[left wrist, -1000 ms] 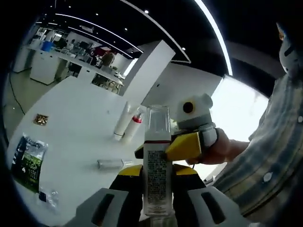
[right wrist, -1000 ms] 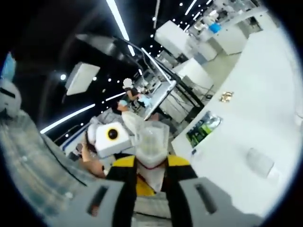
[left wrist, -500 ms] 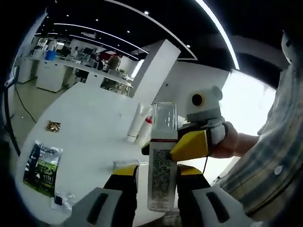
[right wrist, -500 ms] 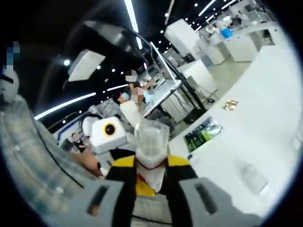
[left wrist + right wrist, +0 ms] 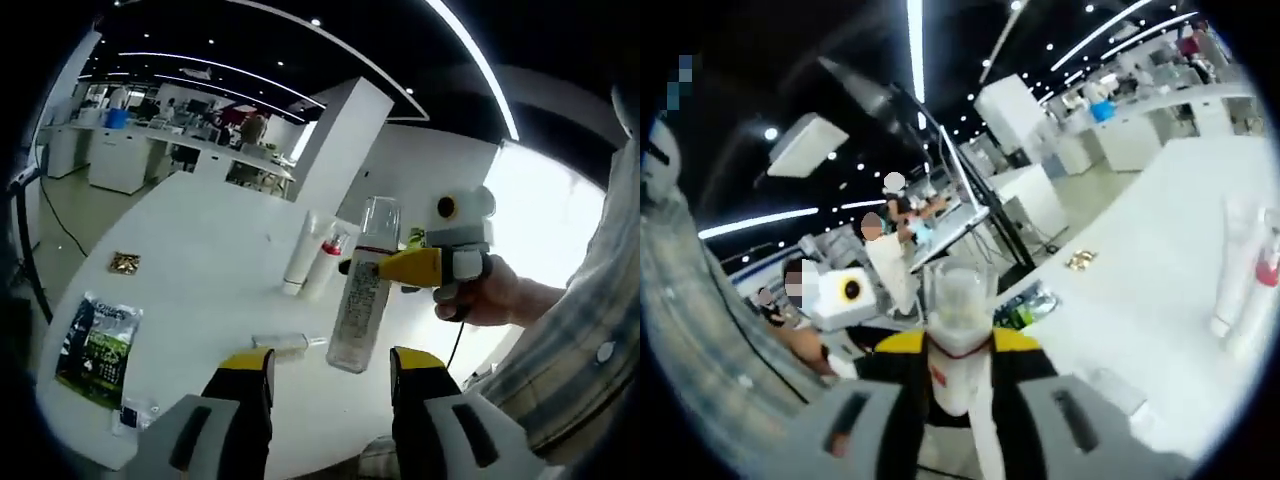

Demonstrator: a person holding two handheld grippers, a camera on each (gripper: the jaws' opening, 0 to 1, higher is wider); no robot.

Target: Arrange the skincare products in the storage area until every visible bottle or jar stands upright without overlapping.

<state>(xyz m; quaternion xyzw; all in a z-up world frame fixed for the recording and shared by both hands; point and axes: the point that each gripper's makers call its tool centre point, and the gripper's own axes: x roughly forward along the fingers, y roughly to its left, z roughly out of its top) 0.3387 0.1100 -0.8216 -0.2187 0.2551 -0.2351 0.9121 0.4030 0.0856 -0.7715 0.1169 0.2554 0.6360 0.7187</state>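
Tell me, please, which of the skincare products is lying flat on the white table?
The small clear bottle, lying on its side on the white table. The white tube and red-capped tube stand upright; the right tool holds the labelled bottle in the air.

I see bright ceiling light strips (image 5: 470,60) at one o'clock and a blown-out window (image 5: 530,215) at three. Fisheye edges bend; my right gripper view looks soft and smeared.

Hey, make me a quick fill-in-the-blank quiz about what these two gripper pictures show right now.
1. The clear-capped bottle with a printed white label is clamped by the ____ gripper.
2. The left gripper has its jaws ____.
3. Two white tubes stand on the ____ table.
4. The small clear bottle on the table is ____ on its side.

Missing words: right; open; white; lying
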